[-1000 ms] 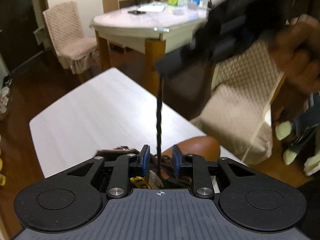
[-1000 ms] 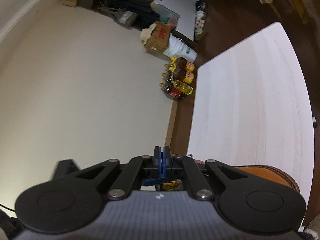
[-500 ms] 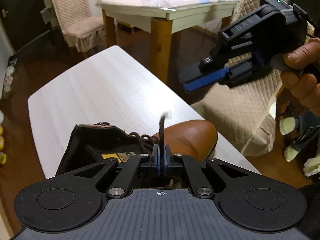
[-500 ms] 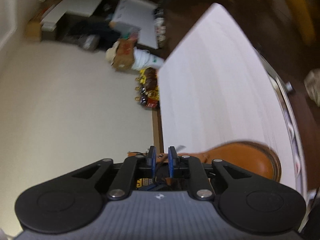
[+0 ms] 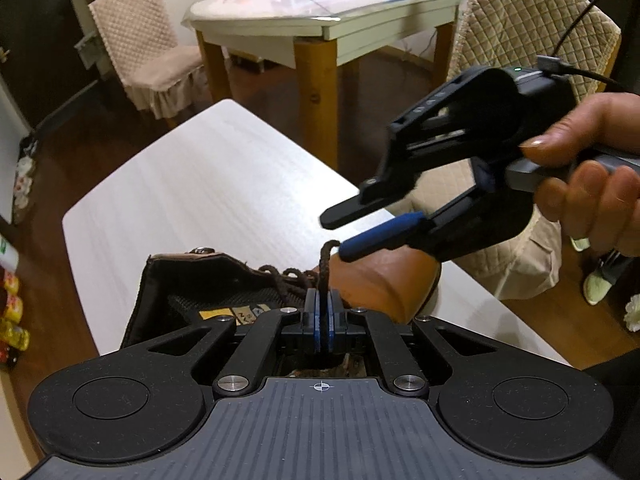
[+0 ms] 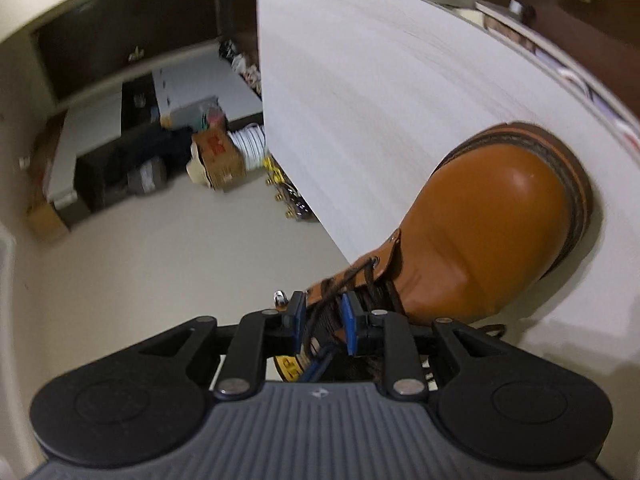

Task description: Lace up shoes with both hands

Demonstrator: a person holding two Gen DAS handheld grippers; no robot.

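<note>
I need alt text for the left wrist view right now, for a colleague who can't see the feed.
The left tongs are shut on a dark brown lace end that stands upright above a tan leather boot on a white table. The right tongs, held in a hand, are open, with their tips right beside the lace tip.

Your tan leather boot (image 6: 492, 216) stands upright on the white bench (image 5: 208, 184), rounded toe pointing away, collar gaping open. Its dark brown lace (image 5: 324, 276) crisscrosses the lower eyelets, one free end rising straight up.
</note>
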